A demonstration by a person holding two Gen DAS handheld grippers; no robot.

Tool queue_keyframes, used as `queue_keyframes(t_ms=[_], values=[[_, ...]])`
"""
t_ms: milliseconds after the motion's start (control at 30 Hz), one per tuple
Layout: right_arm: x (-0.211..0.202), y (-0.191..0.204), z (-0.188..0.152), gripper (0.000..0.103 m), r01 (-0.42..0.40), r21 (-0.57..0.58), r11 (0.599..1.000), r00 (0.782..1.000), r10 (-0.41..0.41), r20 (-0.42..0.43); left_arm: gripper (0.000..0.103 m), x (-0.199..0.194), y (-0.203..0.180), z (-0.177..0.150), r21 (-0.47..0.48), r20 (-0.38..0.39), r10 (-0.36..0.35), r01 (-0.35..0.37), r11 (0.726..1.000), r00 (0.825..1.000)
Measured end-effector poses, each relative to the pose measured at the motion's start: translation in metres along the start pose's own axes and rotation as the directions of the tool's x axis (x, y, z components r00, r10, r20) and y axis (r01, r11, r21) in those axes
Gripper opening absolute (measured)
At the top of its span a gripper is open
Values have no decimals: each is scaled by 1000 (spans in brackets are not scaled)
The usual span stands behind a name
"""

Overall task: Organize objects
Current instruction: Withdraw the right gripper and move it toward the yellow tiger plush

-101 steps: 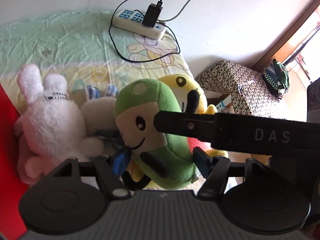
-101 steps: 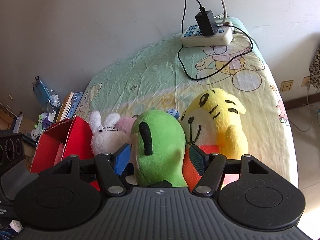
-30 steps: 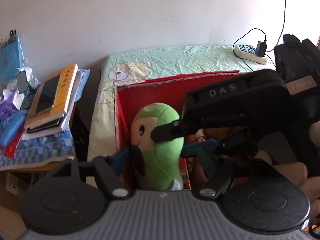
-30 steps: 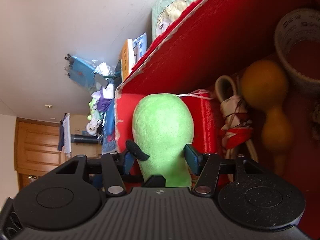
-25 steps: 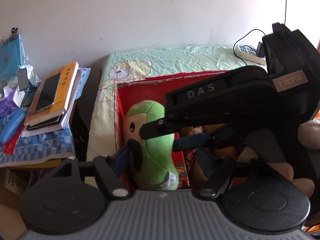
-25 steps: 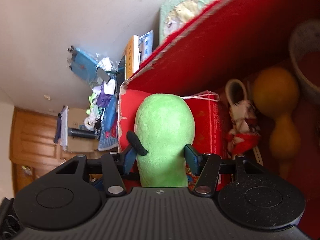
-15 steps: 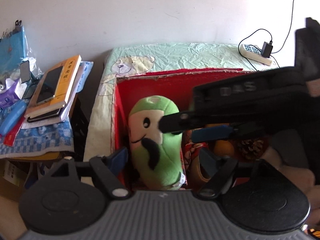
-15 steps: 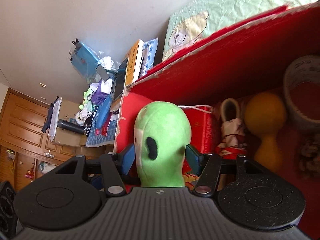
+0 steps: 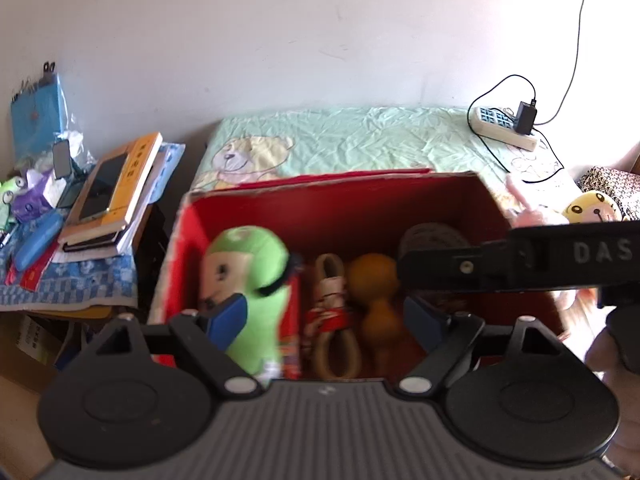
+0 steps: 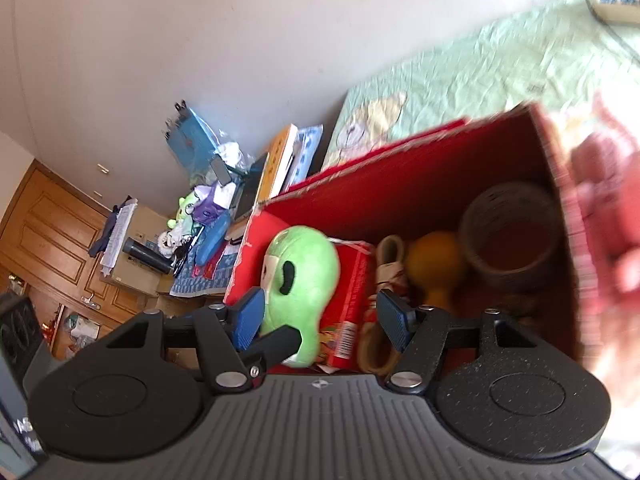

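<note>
A: What has changed since half a second ago?

B: The right tongs (image 10: 320, 318) have let go of the green plush toy (image 9: 246, 280) and pulled back toward 6 o'clock; their blue pads (image 10: 394, 322) now stand apart with nothing between them. The toy is left inside the red cardboard box (image 9: 340, 208).

A: Where in the box?

B: At its 9 o'clock end, upright, leaning against the wall there. In the right wrist view the green plush toy (image 10: 302, 276) has a red packet (image 10: 352, 300) just beside it at 3 o'clock, touching it.

A: And the left tongs (image 9: 324, 316)?

B: Apart as well, holding nothing, hovering at the box's 6 o'clock edge. The right tool crosses the left wrist view from 3 o'clock as a black bar.

A: What else lies in the box?

B: A rope loop with red binding (image 9: 332, 316), then an orange gourd (image 9: 374, 292), then a wide roll of tape (image 10: 510, 232) toward the 3 o'clock end.

A: Around it?

B: The box sits on a bed with a pale green sheet (image 9: 360, 140). A power strip (image 9: 502, 130) lies at 2 o'clock, a yellow plush toy (image 9: 592, 208) at 3 o'clock, and a stack of books (image 9: 116, 196) on a side desk at 9 o'clock. A pink blur at the right wrist view's 3 o'clock edge is too smeared to identify.
</note>
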State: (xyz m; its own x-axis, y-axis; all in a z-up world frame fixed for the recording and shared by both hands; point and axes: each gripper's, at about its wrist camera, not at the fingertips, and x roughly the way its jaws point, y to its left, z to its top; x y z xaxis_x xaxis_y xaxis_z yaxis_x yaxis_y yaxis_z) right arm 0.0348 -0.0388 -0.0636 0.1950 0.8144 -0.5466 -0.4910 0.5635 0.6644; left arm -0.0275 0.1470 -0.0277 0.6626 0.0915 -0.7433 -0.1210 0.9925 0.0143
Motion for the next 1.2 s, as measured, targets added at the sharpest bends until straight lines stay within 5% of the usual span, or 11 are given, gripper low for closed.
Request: queue_keyframes(t_ms=[567, 1200], values=[[-124, -90, 0, 65, 58, -9, 998, 996, -57, 74, 91, 8, -172, 10, 58, -49, 7, -4, 998, 999], [-173, -156, -16, 66, 68, 64, 996, 996, -71, 48, 94, 21, -251, 6, 126, -112, 31, -17, 992, 993]])
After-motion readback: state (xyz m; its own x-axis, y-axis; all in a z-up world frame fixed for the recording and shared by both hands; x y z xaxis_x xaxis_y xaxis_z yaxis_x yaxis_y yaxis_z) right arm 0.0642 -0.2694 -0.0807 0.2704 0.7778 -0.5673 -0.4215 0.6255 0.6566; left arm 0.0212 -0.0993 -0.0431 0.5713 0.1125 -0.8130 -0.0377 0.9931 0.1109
